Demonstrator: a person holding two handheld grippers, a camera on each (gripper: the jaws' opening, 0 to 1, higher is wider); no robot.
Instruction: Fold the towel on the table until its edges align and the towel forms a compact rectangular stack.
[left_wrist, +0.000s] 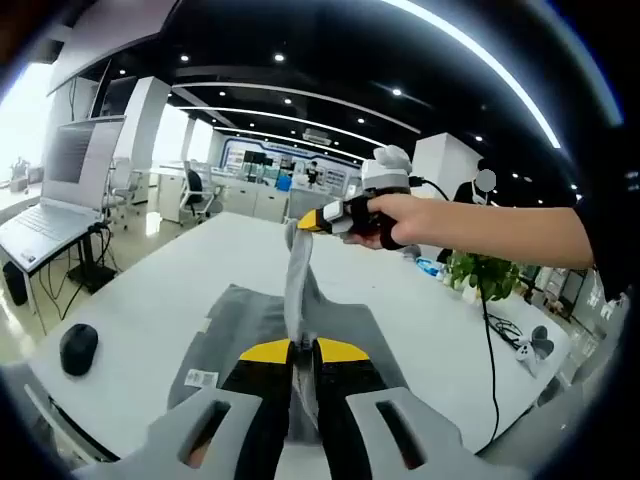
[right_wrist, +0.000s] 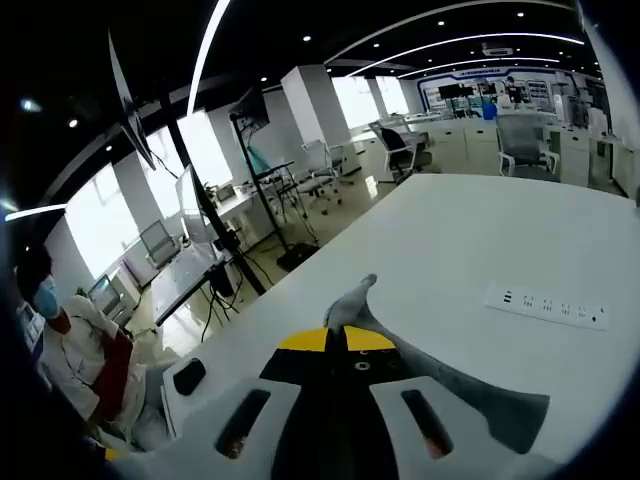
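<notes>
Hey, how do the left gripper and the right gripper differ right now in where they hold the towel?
The left gripper grips the grey towel low, near the white table; the right gripper, seen in the left gripper view, holds it lifted high, a hand around it. The towel hangs as a narrow strip from the right gripper down to the left one. Both have yellow-tipped jaws shut on the towel.

Counted: one grey towel, two grippers, left and right, one computer mouse, one power strip, one laptop, one potted plant.
</notes>
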